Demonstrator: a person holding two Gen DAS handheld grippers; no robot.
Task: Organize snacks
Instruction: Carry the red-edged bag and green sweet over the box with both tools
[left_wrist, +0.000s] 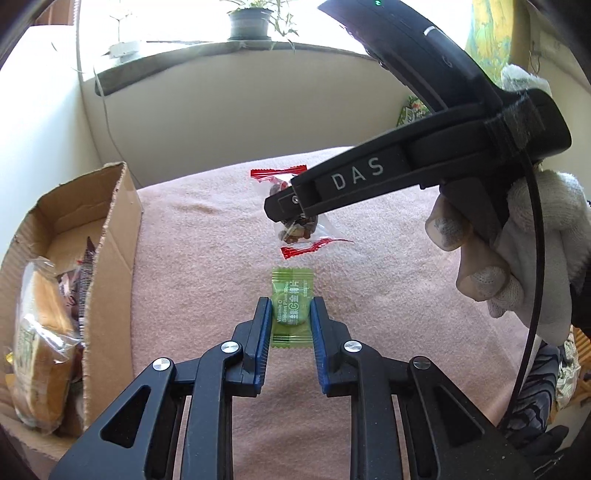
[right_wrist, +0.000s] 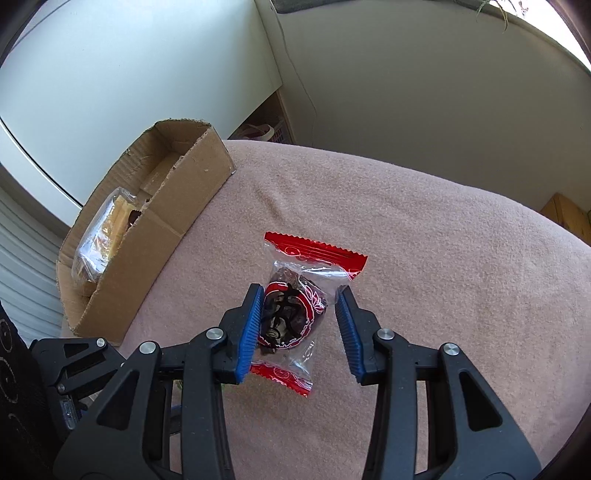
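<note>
A green plum-candy packet (left_wrist: 290, 306) lies flat on the pink blanket (left_wrist: 388, 295). My left gripper (left_wrist: 290, 308) sits around it, both blue pads touching its sides. A clear snack packet with red ends (right_wrist: 295, 314) lies further back on the blanket; it also shows in the left wrist view (left_wrist: 299, 225). My right gripper (right_wrist: 300, 301) straddles it, open, the left pad touching the wrapper and the right pad apart from it. A cardboard box (left_wrist: 110, 266) at the left, also in the right wrist view (right_wrist: 173, 206), holds a wrapped bread packet (left_wrist: 40, 332) and other snacks.
A gloved hand (left_wrist: 517, 258) holds the right gripper's black body (left_wrist: 406, 170) above the blanket. A windowsill with a potted plant (left_wrist: 249, 22) runs behind. A cable (left_wrist: 107, 122) hangs down the wall behind the box.
</note>
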